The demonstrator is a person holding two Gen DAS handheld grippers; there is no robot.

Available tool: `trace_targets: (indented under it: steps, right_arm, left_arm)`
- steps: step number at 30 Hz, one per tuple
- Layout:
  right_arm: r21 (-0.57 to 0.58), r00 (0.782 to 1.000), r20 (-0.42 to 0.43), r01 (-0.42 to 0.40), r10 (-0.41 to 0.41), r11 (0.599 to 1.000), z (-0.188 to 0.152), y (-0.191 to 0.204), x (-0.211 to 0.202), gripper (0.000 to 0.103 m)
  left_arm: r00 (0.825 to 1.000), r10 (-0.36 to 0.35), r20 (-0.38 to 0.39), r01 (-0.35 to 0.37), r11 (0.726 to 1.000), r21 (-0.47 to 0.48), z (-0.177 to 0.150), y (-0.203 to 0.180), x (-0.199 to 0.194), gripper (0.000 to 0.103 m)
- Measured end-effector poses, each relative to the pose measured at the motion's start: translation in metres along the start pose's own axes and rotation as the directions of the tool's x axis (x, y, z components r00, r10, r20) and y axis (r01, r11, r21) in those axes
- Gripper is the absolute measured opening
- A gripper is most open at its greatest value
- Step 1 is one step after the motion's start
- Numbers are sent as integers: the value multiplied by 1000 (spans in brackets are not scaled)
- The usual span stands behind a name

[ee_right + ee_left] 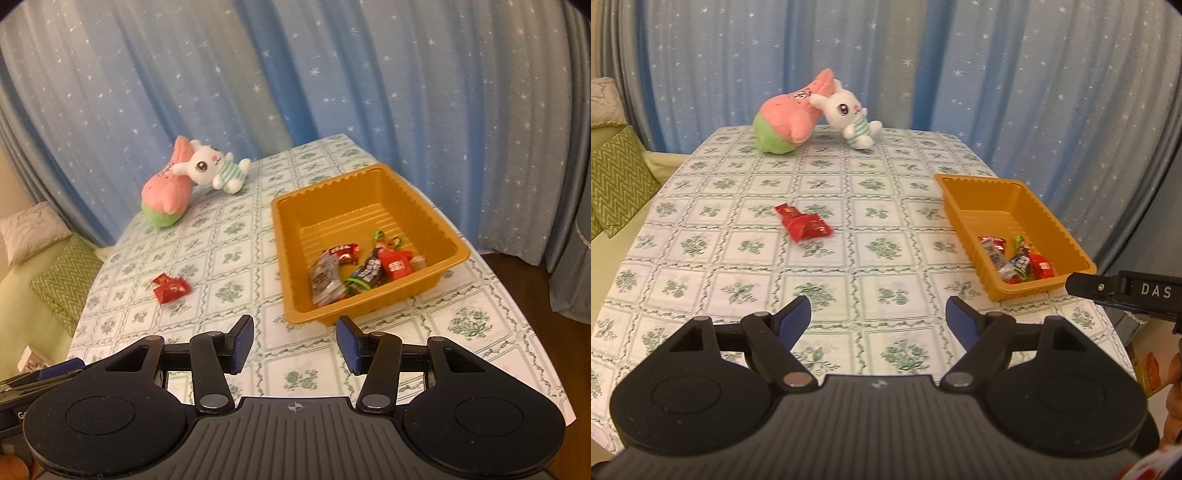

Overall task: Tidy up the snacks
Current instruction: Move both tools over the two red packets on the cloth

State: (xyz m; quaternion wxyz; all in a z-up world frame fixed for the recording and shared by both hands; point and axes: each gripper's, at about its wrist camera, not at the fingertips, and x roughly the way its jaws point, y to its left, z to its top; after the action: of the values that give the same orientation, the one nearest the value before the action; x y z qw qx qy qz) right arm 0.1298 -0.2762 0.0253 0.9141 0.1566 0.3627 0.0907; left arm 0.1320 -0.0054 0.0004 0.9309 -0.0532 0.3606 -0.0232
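A red snack packet [802, 222] lies alone on the patterned tablecloth; it also shows in the right wrist view [170, 288]. An orange plastic tray [1049, 221] stands to the right of it and holds several wrapped snacks [1019, 260]. In the right wrist view the tray [291, 236] sits just ahead, with the snacks [364, 269] in its near corner. My left gripper [878, 315] is open and empty above the table's near part. My right gripper [295, 345] is open and empty just short of the tray's near wall; its tip shows in the left wrist view [1082, 286].
A pink and green plush [786, 118] and a white rabbit plush [851, 114] lie at the table's far edge. Blue starred curtains hang behind. A sofa with a green cushion [617, 181] stands to the left. The table edge drops off at the right [524, 295].
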Motion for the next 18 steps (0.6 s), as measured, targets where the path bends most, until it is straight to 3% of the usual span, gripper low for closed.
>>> trace_targets:
  steps: [18]
  right_arm:
    - [-43,995,-56,-89,86,995,-1,75,58,50]
  left_arm:
    - [993,121,0,-121,991,-59,20,89,20,78]
